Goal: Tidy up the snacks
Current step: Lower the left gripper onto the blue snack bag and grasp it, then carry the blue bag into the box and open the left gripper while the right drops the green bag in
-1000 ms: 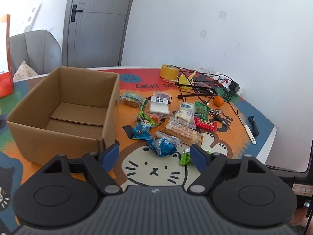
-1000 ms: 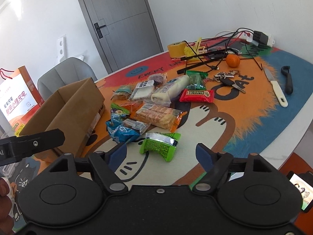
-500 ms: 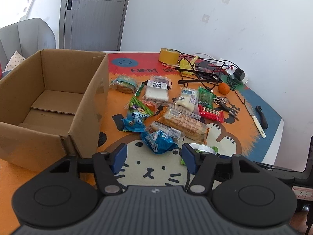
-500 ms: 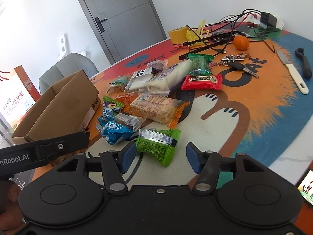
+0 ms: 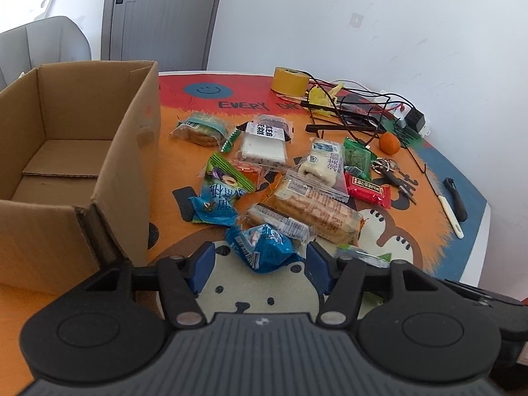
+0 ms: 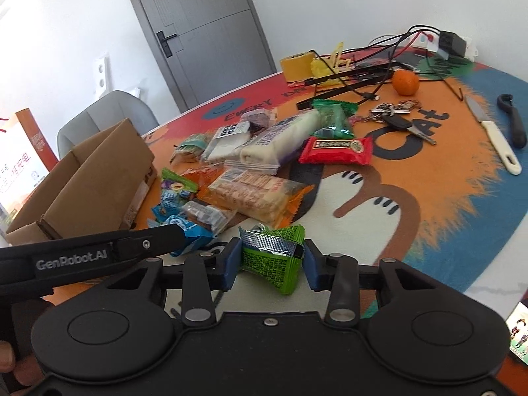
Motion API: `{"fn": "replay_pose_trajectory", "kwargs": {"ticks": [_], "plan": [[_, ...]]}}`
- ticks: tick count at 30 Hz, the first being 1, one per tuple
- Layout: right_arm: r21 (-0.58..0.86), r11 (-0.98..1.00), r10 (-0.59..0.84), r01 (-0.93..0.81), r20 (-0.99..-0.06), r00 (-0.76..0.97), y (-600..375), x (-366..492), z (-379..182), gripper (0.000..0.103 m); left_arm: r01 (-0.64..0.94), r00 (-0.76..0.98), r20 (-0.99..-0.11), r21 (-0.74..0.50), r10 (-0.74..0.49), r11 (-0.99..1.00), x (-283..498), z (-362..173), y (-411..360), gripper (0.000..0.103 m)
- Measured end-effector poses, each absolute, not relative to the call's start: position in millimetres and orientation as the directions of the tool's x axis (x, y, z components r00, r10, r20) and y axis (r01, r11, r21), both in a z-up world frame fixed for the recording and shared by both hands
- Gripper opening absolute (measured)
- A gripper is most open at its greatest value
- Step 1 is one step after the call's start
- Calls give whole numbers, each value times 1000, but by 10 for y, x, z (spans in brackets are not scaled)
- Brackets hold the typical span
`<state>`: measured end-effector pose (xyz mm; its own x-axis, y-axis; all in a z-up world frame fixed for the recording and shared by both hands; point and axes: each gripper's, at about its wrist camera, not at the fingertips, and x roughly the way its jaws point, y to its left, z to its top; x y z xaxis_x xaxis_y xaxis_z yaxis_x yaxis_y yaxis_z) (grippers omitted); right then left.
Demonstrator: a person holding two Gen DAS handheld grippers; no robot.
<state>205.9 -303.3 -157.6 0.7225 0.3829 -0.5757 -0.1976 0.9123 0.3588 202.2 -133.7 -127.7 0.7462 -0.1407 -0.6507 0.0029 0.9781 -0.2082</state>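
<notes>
Straddling a crumpled blue snack packet [image 5: 264, 247], the left tool [image 5: 259, 264] stands with its fingers wide apart, one on either side of the packet, neither clearly touching it. The right tool [image 6: 270, 260] has its fingers drawn in against both ends of a green snack packet [image 6: 272, 254] lying on the desk [image 6: 379, 231]. Other snacks lie in a heap just beyond. An open cardboard box [image 5: 66, 151] stands just left of the heap, its near corner beside the left tool. To the right, bare mat runs to the desk edge.
</notes>
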Motion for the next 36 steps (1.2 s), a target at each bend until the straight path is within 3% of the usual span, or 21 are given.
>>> {"fn": "replay_pose_trajectory", "kwargs": {"ticks": [6, 8, 11, 12, 36], "plan": [[364, 913, 375, -183, -577, 726, -3081, 2037, -1565, 39, -2, 746, -654, -193, -127, 981, 2108, -1368, -1397, 59], [365, 913, 376, -184, -575, 727, -3075, 2034, -1557, 39, 8, 743, -656, -187, -131, 982, 2115, -1389, -1419, 41], [365, 912, 377, -186, -571, 729, -3063, 2029, -1537, 37, 18, 743, -655, -188, -139, 982, 2096, -1383, -1435, 35], [366, 912, 377, -186, -568, 731, -3061, 2024, -1524, 37, 21, 745, -652, -186, -139, 982, 2082, -1371, -1437, 27], [372, 896, 410, -244, -476, 778, -2902, 1899, -1116, 37, 26, 833, -535, -220, -143, 975, 1594, -683, -1165, 25]]}}
